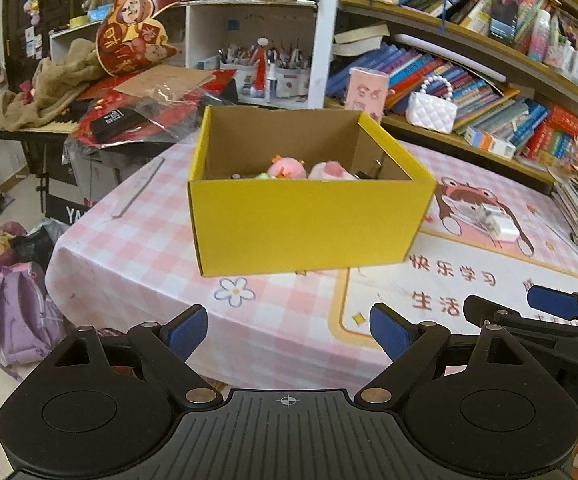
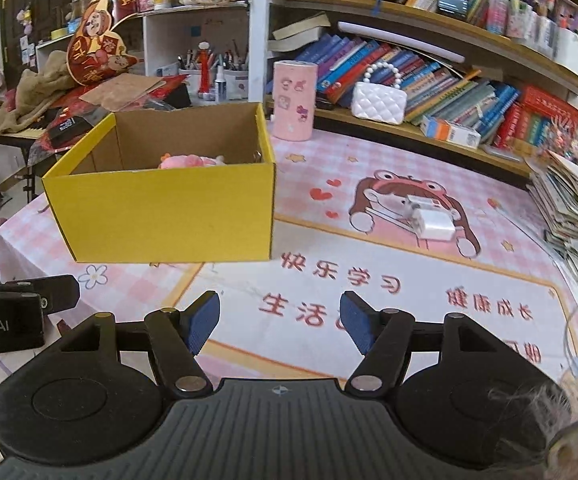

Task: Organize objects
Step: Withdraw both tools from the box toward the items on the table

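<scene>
While both grippers hang empty above the pink checked tablecloth (image 2: 329, 152), the step in hand looks like a reach for the next loose item. Left gripper (image 1: 289, 330) has its jaws spread wide with nothing between them, right gripper (image 2: 279, 322) is also spread, somewhat narrower, nothing pinched. Yellow cardboard box (image 1: 305, 224) sits open on the cloth, near the table's left side, with 2 pink plush toys (image 1: 287, 168) and some smaller bits already inside. White charger (image 2: 435, 220) with its cable lies on the cloth to the right of the box, well apart from it, untouched; probably the next thing to go in. Next move, as a judgement: right gripper travels forward and right to the charger, lines its pads across the white body, closes, then carries it over the box rim. Cable may trail or snag. Bookshelf (image 2: 429, 128) clutter behind seems not part of this
</scene>
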`<act>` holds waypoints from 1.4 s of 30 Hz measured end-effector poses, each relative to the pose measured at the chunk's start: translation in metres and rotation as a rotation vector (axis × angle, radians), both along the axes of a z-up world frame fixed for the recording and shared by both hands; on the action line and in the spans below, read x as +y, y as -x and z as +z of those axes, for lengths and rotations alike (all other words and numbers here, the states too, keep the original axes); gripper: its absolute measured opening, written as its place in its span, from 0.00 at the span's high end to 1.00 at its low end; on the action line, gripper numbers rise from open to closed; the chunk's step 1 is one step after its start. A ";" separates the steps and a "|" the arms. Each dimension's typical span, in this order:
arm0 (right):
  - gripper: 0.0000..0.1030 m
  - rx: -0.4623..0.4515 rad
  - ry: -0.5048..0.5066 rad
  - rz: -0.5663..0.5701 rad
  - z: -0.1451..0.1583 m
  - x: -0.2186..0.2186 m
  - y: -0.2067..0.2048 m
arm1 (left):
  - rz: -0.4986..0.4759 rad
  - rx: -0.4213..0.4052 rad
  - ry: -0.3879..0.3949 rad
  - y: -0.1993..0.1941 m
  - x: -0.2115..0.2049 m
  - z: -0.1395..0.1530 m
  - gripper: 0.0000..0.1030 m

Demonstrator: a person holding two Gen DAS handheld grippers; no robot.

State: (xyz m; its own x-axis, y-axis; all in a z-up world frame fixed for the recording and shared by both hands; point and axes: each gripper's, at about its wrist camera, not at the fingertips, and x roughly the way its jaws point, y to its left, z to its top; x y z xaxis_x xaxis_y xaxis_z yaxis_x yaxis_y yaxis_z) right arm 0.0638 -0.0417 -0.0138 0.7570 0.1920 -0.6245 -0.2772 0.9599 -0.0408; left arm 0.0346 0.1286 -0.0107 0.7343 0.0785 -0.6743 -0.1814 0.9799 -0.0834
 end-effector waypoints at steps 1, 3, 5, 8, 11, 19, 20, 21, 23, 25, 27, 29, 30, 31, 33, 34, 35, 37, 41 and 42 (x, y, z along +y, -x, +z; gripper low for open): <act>0.37 0.001 0.000 -0.005 0.000 -0.001 0.002 | -0.006 0.002 0.000 0.001 -0.001 0.000 0.12; 0.37 0.002 -0.001 -0.014 0.000 -0.004 0.006 | -0.019 0.007 0.000 0.005 -0.004 -0.001 0.12; 0.37 0.002 -0.001 -0.024 -0.001 -0.007 0.012 | -0.030 0.012 0.000 0.007 -0.007 -0.002 0.12; 0.36 0.002 -0.001 -0.039 -0.001 -0.011 0.018 | -0.049 0.018 0.003 0.010 -0.012 -0.004 0.12; 0.36 0.004 0.000 -0.059 -0.002 -0.017 0.024 | -0.070 0.025 0.008 0.013 -0.017 -0.005 0.12; 0.34 0.015 0.007 -0.120 -0.007 -0.036 0.040 | -0.138 0.041 0.016 0.016 -0.036 -0.010 0.12; 0.33 0.016 0.007 -0.129 -0.007 -0.039 0.042 | -0.147 0.043 0.017 0.016 -0.039 -0.011 0.12; 0.33 0.017 0.008 -0.139 -0.008 -0.043 0.044 | -0.156 0.044 0.017 0.016 -0.042 -0.011 0.12; 0.33 0.020 0.007 -0.160 -0.009 -0.049 0.047 | -0.176 0.046 0.016 0.016 -0.048 -0.011 0.12; 0.33 0.023 0.005 -0.182 -0.009 -0.055 0.049 | -0.199 0.047 0.012 0.015 -0.054 -0.011 0.12; 0.33 0.027 0.002 -0.207 -0.009 -0.061 0.051 | -0.222 0.046 0.008 0.013 -0.061 -0.011 0.12; 0.33 0.028 0.000 -0.230 -0.010 -0.067 0.053 | -0.240 0.045 0.006 0.012 -0.066 -0.011 0.12; 0.33 0.028 0.000 -0.240 -0.009 -0.070 0.054 | -0.252 0.045 0.006 0.010 -0.069 -0.011 0.12; 0.33 0.027 0.001 -0.250 -0.009 -0.073 0.055 | -0.261 0.045 0.006 0.010 -0.072 -0.011 0.12; 0.33 0.026 0.001 -0.272 -0.009 -0.079 0.056 | -0.283 0.045 0.005 0.008 -0.079 -0.011 0.12; 0.33 0.026 0.001 -0.282 -0.009 -0.081 0.057 | -0.295 0.044 0.005 0.007 -0.082 -0.011 0.12; 0.33 0.026 0.001 -0.293 -0.009 -0.084 0.057 | -0.304 0.044 0.005 0.006 -0.084 -0.011 0.12; 0.33 0.026 0.002 -0.313 -0.009 -0.089 0.058 | -0.321 0.043 0.005 0.004 -0.088 -0.011 0.12; 0.33 0.026 0.004 -0.342 -0.008 -0.098 0.056 | -0.344 0.040 0.006 -0.002 -0.097 -0.011 0.12; 0.33 0.026 0.005 -0.347 -0.008 -0.099 0.054 | -0.349 0.039 0.006 -0.004 -0.099 -0.011 0.12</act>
State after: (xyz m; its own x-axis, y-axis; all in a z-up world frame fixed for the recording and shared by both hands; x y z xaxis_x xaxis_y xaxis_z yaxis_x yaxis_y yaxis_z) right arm 0.0093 -0.1406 -0.0222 0.7606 -0.0770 -0.6446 0.0643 0.9970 -0.0432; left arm 0.0382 0.0299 -0.0214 0.6894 -0.1772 -0.7023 0.1615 0.9828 -0.0894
